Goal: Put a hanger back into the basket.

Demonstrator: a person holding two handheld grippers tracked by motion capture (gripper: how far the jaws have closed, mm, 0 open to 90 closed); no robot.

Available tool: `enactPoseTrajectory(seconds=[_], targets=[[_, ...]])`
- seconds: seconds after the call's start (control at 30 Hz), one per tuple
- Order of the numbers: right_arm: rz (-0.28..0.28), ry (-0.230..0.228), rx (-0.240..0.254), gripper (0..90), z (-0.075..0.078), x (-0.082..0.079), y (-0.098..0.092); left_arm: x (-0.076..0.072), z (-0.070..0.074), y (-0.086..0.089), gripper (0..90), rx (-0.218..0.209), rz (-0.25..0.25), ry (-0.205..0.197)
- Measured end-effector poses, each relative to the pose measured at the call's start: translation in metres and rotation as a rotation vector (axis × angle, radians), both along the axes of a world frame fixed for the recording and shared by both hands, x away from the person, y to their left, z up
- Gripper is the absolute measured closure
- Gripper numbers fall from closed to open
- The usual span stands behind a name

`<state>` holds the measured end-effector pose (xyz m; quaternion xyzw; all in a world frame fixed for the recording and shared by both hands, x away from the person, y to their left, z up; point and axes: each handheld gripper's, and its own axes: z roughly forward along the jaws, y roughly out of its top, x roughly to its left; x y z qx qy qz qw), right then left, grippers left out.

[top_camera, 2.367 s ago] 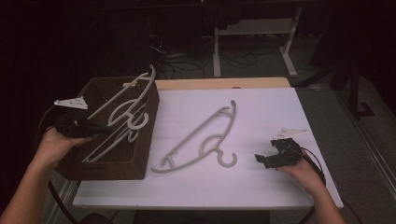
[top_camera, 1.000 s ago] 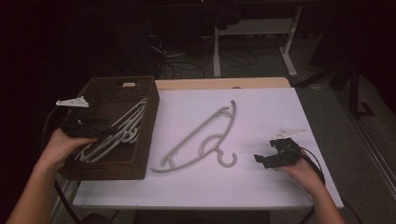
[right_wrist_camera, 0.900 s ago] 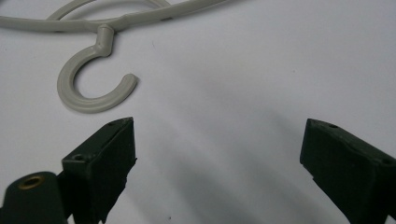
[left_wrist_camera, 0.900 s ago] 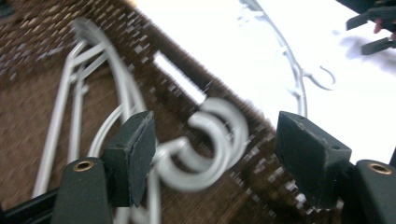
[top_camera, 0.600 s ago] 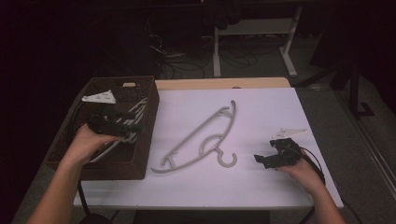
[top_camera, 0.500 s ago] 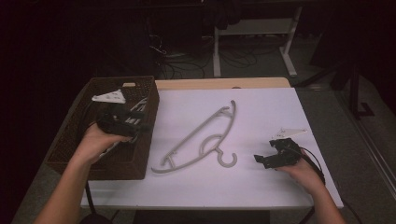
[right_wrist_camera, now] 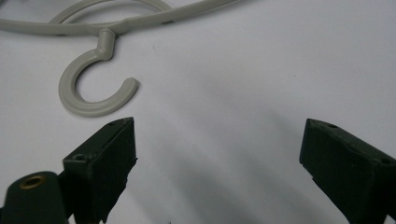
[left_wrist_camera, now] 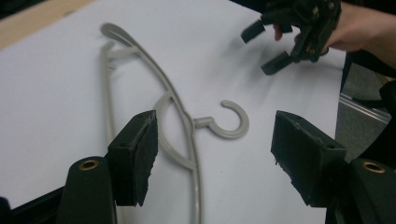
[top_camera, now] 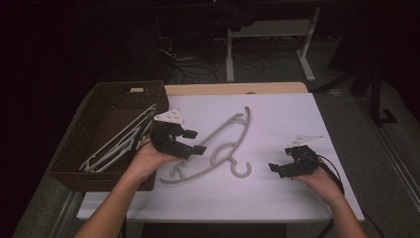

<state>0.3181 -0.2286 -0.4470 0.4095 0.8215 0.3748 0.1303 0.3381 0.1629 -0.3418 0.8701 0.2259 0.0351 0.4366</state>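
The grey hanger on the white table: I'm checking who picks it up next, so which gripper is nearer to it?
Left. The left gripper hangs over the grey hanger, at its lower arm, jaws open. The right gripper rests on the table, apart from the hook end.

I see the hanger (top_camera: 216, 151) on the desk as smooth grey plastic with a soft, satin sheen along its hook. The desk (top_camera: 297, 198) carries a matt white sheet, paper-like and even, and a strip of pale wood shows at its far edge. At my left the basket (top_camera: 81, 148) is dark brown woven wicker, rough and dull; the hangers in the basket (top_camera: 119, 144) look the same smooth plastic, but paler. My left gripper (top_camera: 190, 141) has matt black jaws with coarse, foam-like pads; my right gripper (top_camera: 277, 166) looks alike.
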Motion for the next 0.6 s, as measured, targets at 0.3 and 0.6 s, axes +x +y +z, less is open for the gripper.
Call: enactPoseTrajectory(seconds=[0.3, 0.6], targets=[[0.011, 0.012, 0.008, 13.0, 0.012, 0.023, 0.010, -0.003, -0.047, -0.014, 22.8, 0.000, -0.011, 0.009], [0.049, 0.021, -0.006, 45.0, 0.022, 0.062, 0.041, 0.000, -0.077, -0.008, 8.5, -0.001, 0.012, 0.004]])
